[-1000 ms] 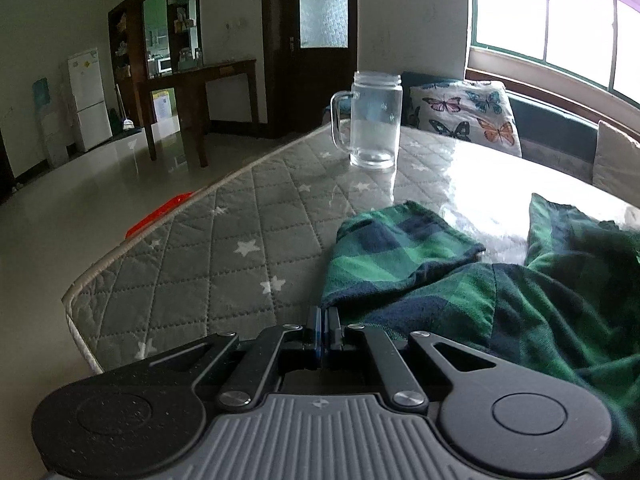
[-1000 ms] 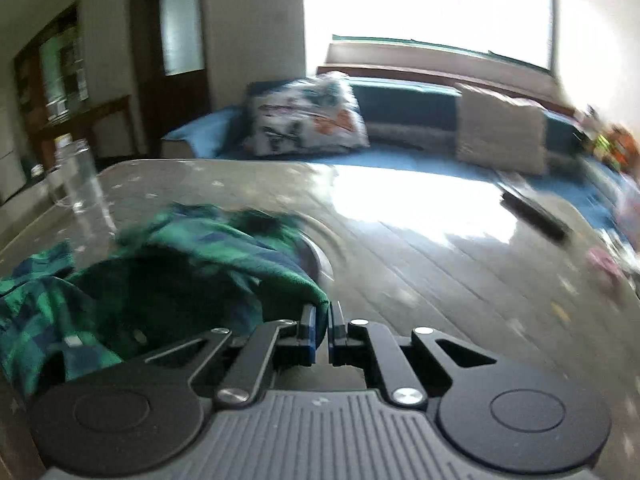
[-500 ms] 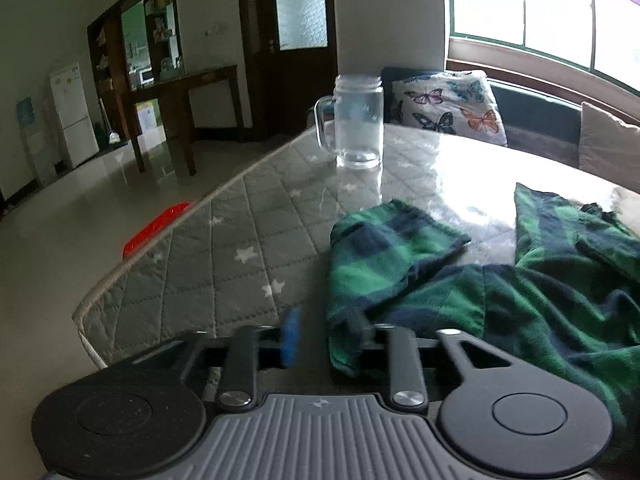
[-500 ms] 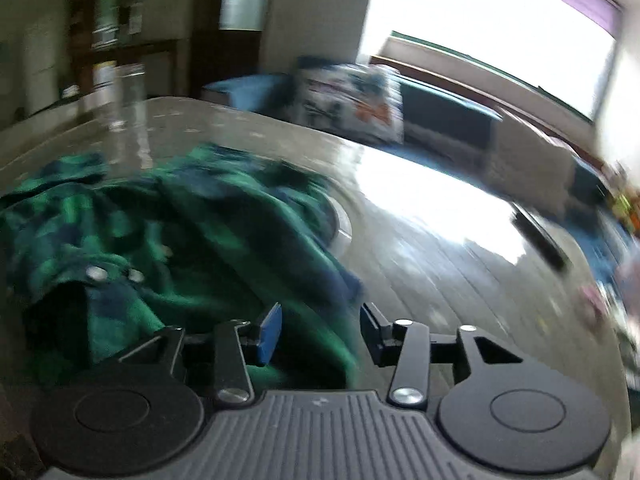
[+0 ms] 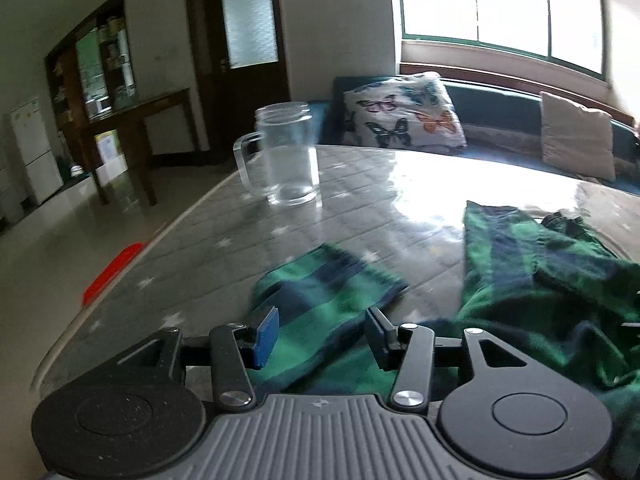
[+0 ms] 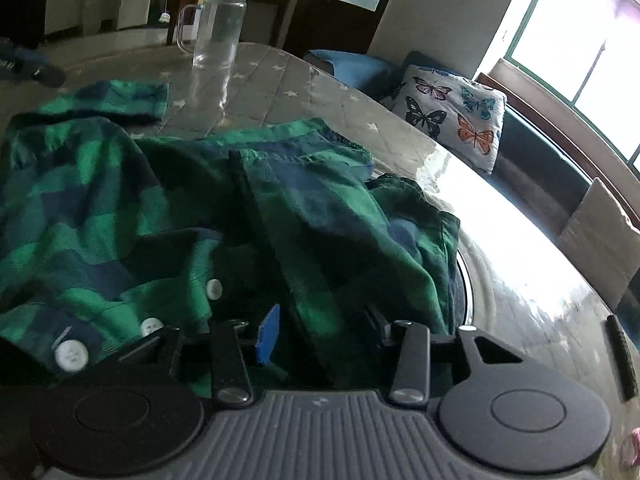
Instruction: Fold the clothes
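Observation:
A green and navy plaid shirt lies crumpled on the round quilted table. Its short sleeve lies flat just ahead of my left gripper, which is open above it and holds nothing. In the right wrist view the shirt fills the left and middle, with white buttons along the placket. My right gripper is open, its jaws wide apart over a fold of the shirt, not clamped on it.
A clear glass mug stands on the table beyond the sleeve; it also shows in the right wrist view. A butterfly pillow and beige cushion sit on the bench behind. A dark remote lies at the table's right.
Both grippers were shut on the shirt a second ago. They have opened and let it go, and the cloth now lies on the table. Both have drawn slightly upward.

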Motion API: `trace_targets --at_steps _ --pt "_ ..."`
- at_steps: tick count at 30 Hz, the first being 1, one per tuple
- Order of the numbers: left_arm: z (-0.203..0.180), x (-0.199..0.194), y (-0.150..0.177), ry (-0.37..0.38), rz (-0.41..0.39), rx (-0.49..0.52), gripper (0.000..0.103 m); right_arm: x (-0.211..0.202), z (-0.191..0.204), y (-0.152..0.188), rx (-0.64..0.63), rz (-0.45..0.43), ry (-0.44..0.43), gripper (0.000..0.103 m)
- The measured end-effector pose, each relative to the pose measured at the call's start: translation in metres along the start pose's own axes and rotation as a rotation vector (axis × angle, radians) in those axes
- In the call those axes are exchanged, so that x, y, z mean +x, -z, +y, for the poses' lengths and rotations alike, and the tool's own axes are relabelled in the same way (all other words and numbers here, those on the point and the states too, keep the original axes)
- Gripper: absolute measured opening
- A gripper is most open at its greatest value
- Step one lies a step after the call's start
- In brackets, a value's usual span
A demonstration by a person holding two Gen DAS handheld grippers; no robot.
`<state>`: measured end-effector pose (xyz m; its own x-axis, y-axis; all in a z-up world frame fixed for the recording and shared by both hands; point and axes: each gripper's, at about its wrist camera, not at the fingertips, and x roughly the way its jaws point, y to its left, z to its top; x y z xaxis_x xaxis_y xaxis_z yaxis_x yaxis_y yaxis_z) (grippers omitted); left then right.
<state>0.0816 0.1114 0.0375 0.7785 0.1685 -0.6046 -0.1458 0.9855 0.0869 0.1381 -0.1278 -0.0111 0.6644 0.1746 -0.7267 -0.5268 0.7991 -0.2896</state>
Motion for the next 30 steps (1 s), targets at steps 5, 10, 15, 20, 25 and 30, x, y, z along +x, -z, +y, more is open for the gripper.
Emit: trace_targets --at_steps 5,10,15,20,25,30 --pt "-0.031 0.025 -0.019 0.063 0.013 0.04 0.051 -0.005 -0.017 0.002 0.085 -0.026 0.006 0.006" --pt "-0.068 0.049 -0.035 0.107 0.018 0.093 0.051 -0.024 -0.048 0.007 0.19 -0.075 0.072 0.001" --pt "-0.095 0.074 -0.048 0.152 0.038 0.127 0.051 -0.051 -0.096 0.028 0.322 -0.084 0.186 0.0" --pt "-0.11 0.099 -0.058 0.153 0.064 0.135 0.051 -0.071 -0.132 0.05 0.412 -0.072 0.238 0.005" --pt "-0.118 0.114 -0.061 0.146 0.091 0.143 0.054 -0.069 -0.116 0.047 0.363 -0.08 0.158 0.015" --pt "-0.122 0.123 -0.06 0.149 0.106 0.16 0.062 -0.047 -0.08 0.024 0.243 -0.095 0.016 0.031"
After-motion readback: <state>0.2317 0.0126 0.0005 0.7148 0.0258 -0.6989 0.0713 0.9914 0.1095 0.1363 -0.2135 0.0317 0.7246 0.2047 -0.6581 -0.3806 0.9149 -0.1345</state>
